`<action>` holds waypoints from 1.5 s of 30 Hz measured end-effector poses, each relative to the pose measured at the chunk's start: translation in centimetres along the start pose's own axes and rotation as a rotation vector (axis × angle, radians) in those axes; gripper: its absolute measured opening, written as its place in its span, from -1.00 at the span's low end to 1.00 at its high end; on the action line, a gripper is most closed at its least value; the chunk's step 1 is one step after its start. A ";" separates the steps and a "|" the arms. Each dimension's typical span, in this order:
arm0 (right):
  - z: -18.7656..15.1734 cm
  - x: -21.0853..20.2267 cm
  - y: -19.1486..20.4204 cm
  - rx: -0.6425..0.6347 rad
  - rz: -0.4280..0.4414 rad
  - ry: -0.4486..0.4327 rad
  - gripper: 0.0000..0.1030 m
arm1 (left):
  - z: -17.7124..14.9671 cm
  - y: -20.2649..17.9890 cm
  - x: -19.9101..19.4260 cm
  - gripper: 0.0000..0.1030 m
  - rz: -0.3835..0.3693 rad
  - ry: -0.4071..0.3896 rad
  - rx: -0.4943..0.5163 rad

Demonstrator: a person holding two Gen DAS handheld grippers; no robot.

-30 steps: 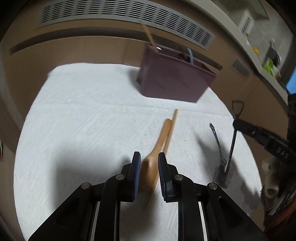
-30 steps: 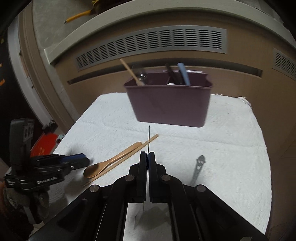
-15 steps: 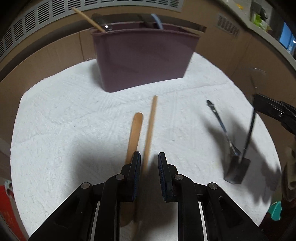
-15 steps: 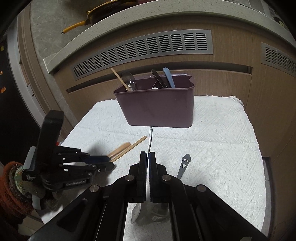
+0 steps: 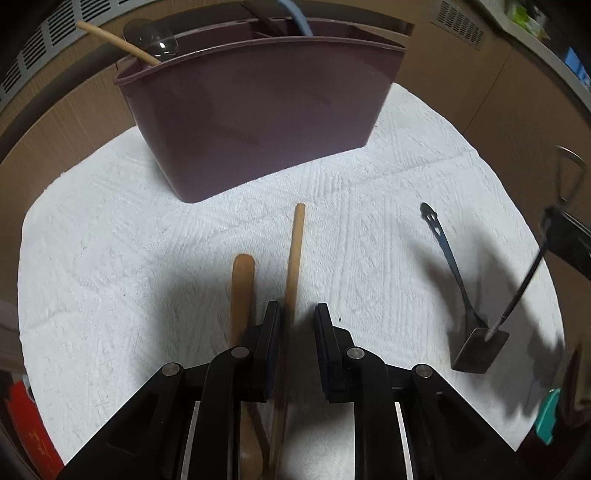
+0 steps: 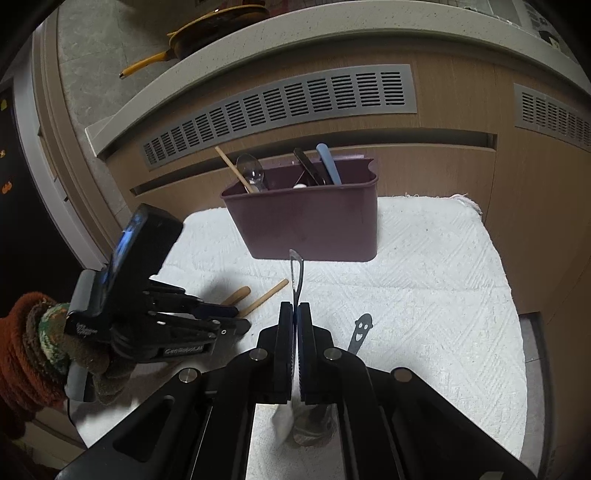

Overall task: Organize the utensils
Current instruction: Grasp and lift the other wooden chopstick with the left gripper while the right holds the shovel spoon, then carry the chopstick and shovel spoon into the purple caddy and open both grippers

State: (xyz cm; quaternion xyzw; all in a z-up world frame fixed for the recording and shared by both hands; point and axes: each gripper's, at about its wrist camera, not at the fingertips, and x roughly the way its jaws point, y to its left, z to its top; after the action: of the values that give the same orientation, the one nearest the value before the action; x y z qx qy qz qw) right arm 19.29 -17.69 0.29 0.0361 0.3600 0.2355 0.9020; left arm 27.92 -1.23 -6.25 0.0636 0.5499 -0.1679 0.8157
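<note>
A maroon utensil caddy (image 5: 258, 107) (image 6: 306, 221) stands at the far side of a white towel (image 5: 110, 258), holding several utensils. My left gripper (image 5: 297, 321) is open, low over the towel, with a wooden chopstick (image 5: 293, 254) between its fingers and a wooden spoon (image 5: 241, 288) just left of them. My right gripper (image 6: 294, 325) is shut on a thin metal spatula (image 6: 295, 277), held upright above the towel; its blade shows in the left wrist view (image 5: 480, 350). A dark metal spoon with a smiley handle (image 5: 443, 254) (image 6: 360, 332) lies on the towel at the right.
Wooden cabinet fronts with grey vent grilles (image 6: 280, 107) rise behind the towel. A countertop with a yellow-handled pan (image 6: 207, 33) sits above. The towel edge drops off at left and right.
My left gripper moved forward and lower along the wooden spoon and chopstick, toward the caddy. My right gripper lifted and drew back, with the spatula still in it.
</note>
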 end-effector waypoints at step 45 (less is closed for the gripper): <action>21.4 -2.0 0.1 -0.188 -0.088 -0.293 -0.97 | 10.8 3.9 -14.6 -0.89 0.129 -1.209 -0.287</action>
State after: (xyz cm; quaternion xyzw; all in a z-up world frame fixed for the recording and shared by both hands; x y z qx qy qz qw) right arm 32.29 -16.30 17.36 -0.0304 0.2023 0.2208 0.9536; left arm 33.74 2.26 11.07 -0.1199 0.0030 -0.0490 0.9916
